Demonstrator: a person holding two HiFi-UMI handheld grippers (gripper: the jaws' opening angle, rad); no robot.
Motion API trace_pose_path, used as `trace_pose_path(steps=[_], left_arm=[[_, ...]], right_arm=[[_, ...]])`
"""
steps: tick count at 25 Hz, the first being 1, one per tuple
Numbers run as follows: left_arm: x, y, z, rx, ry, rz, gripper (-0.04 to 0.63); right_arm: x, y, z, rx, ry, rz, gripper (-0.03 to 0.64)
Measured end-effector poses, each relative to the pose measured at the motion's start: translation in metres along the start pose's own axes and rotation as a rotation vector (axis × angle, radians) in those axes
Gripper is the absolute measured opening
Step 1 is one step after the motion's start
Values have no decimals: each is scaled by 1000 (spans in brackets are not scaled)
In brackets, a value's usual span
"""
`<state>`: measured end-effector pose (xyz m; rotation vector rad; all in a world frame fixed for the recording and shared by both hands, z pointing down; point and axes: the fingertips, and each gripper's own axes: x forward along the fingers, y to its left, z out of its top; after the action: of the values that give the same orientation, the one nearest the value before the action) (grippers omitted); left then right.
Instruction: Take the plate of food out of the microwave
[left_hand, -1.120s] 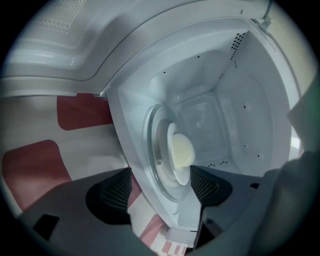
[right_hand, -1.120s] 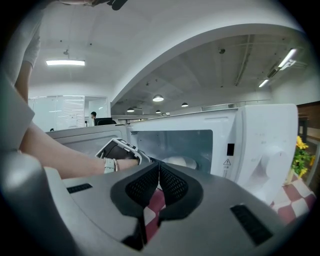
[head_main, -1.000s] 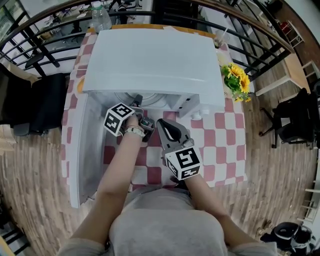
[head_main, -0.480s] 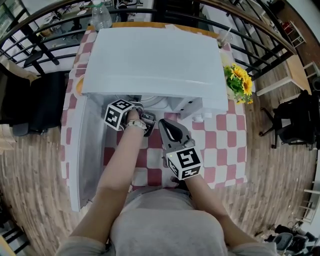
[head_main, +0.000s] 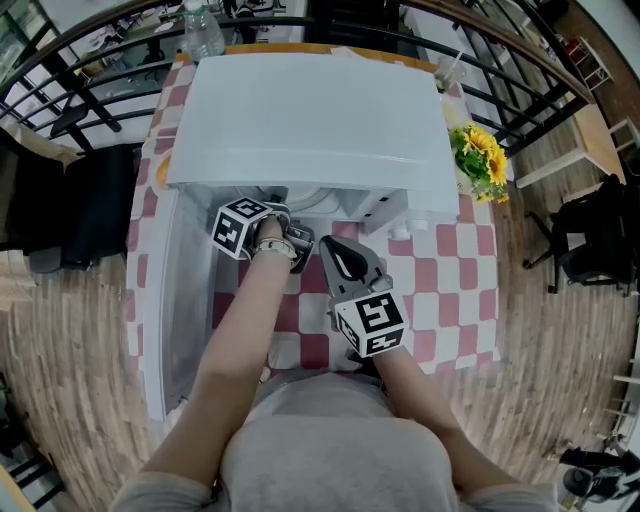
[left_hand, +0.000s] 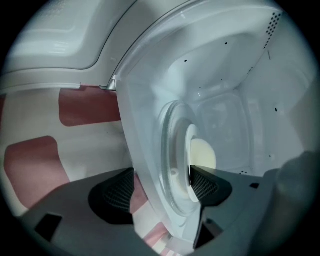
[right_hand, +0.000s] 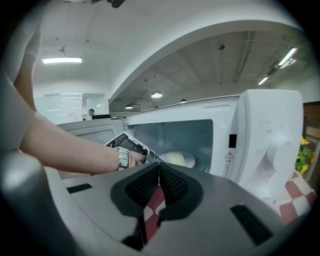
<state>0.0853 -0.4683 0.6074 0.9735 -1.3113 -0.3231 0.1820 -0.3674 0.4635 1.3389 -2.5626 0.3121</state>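
The person is leaning over the table (head_main: 452, 272), which is wearing a red and white checked cloth, and is facing the white microwave (head_main: 310, 110) with its door (head_main: 172, 300) swinging wide open to the left. The left gripper (left_hand: 160, 187) is reaching into the mouth of the oven with its jaws standing well apart. One jaw is sitting outside the front lip of the cavity and the other inside it, just beside the edge of the plate (left_hand: 191, 150). They are not closing on anything. The plate is sitting on the glass turntable (left_hand: 170, 150) inside the microwave, and is carrying a pale, rounded piece of food (left_hand: 204, 155). The right gripper (right_hand: 159, 172) is hanging back over the table in front of the control panel (right_hand: 270, 145). Its jaws are pressing together with nothing between them. A bunch of sunflowers (head_main: 478, 160) is standing at the microwave's right side.
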Motion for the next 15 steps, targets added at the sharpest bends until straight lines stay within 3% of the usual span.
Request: trace_pose_path(steps=[10,15], left_arm=[[-8,6,-7,11,34,1,348],[-16,4,-10,21,45,-17,277]], right_arm=[[-5,8,2,-28,2,19,26],[-6,12,3,-34,3,27,26]])
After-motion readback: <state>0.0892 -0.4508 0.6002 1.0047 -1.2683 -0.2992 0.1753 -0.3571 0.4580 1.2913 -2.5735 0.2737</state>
